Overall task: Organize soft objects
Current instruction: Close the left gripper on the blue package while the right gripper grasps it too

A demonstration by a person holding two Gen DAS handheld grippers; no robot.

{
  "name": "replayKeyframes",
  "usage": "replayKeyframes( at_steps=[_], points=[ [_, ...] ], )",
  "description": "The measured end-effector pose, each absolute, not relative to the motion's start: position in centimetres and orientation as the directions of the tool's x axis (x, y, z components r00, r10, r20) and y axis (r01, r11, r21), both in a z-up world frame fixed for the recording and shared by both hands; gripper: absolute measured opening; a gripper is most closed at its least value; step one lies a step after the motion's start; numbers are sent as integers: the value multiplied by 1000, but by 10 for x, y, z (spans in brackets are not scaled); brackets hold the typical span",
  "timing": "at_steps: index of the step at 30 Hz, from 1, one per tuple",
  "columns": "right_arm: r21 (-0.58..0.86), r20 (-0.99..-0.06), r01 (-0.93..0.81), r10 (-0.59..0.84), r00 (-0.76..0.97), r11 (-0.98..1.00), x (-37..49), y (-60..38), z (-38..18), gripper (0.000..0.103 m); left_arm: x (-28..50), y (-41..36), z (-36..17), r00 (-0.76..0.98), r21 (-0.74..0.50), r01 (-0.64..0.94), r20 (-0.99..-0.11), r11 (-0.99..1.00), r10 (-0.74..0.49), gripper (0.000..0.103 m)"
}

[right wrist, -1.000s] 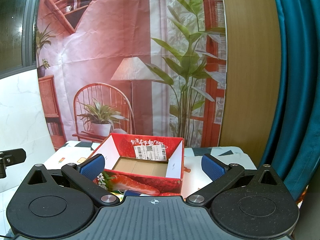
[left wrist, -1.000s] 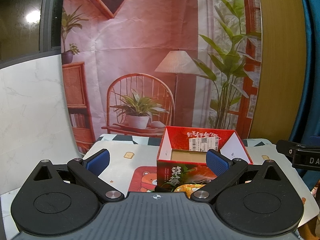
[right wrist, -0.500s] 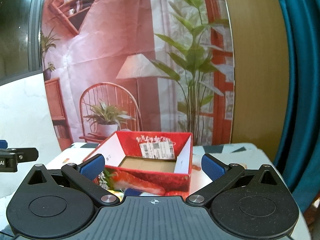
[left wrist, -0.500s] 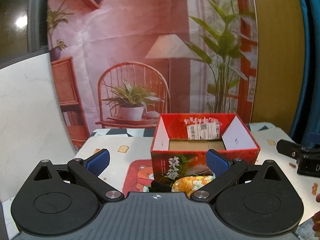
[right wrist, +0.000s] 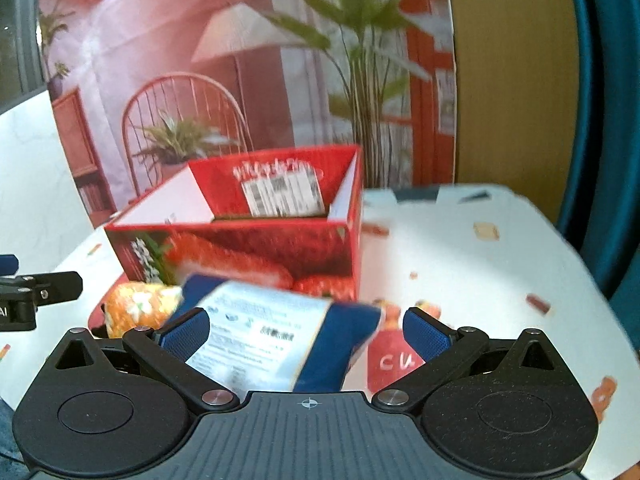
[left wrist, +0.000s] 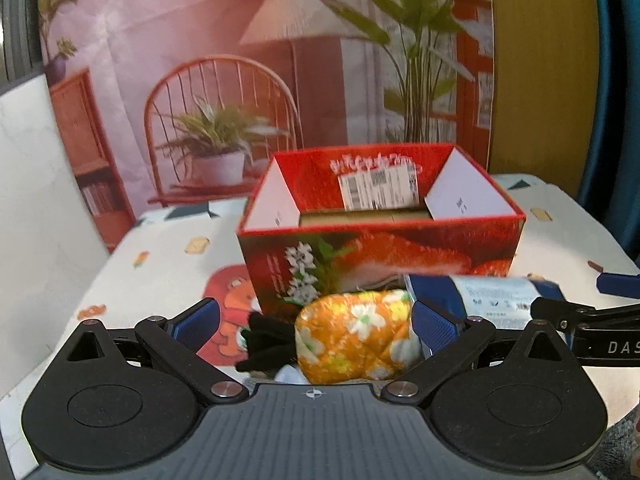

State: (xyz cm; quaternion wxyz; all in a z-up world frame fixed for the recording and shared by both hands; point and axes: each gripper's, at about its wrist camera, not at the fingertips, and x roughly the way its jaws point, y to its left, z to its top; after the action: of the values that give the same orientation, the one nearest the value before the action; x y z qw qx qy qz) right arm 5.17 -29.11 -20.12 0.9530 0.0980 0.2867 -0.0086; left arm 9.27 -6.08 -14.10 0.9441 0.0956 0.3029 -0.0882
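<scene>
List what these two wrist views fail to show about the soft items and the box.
- Orange floral toy: underside hidden by the left tongs body, left wrist view.
- Blue packet: label blurred, near end cut off by the right tongs, right wrist view.
- Red box: floor mostly hidden by its front wall, both views.

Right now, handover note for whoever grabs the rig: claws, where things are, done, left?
Left claw: open, nothing held, lined up on the orange floral plush, which lies on the table against the front of the red strawberry box.
Right claw: open, nothing held, lined up on the blue labelled pack, lying beside the plush in front of the box.
Box: open top, only its cardboard floor visible inside.
Done: nothing in the box yet.
Left: grip plush and pack, probably drop both in the box.
</scene>
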Motion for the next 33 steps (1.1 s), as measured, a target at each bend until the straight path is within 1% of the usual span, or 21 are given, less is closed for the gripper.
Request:
replayKeyframes(
  at_steps=[7,12,17,19,20,21,22,23,26,28,30,33],
  points=[
    [178,-600,51,67,797,983,66,-286,-226,102,107,-55,-162,756,61,225,-640,973,-135,102],
    [215,-621,45,101,778,976,69,-285,-237,102,111,-48,-169,735,4,218,-658,976,-162,102],
    [247,-613,38,126,780,968,65,-289,-239,100,113,-49,-171,715,-36,243,-669,969,-204,96],
    [258,-613,35,136,778,965,65,-291,-239,96,112,-53,-173,707,-44,270,-670,962,-229,91],
    [264,-610,31,142,780,964,64,-292,-239,95,112,-55,-173,702,-47,287,-670,957,-243,87],
    [270,-606,24,150,781,963,63,-292,-238,90,113,-56,-175,695,-51,305,-671,951,-259,84],
    [276,-601,14,160,783,961,62,-292,-238,83,114,-59,-176,685,-57,321,-675,945,-274,79],
    [282,-596,3,173,784,959,62,-291,-237,80,115,-60,-178,675,-66,335,-679,940,-288,73],
    [271,-590,-22,184,786,962,61,-287,-236,71,117,-63,-183,641,-112,371,-687,922,-341,62],
    [280,-585,-47,209,783,959,63,-286,-235,65,118,-63,-188,621,-143,381,-692,913,-368,59],
    [299,-576,-73,241,781,952,65,-284,-234,62,121,-63,-193,601,-175,391,-695,904,-394,58],
    [289,-569,-119,270,777,950,71,-276,-234,61,123,-64,-201,581,-199,388,-705,900,-406,58]
  ],
)
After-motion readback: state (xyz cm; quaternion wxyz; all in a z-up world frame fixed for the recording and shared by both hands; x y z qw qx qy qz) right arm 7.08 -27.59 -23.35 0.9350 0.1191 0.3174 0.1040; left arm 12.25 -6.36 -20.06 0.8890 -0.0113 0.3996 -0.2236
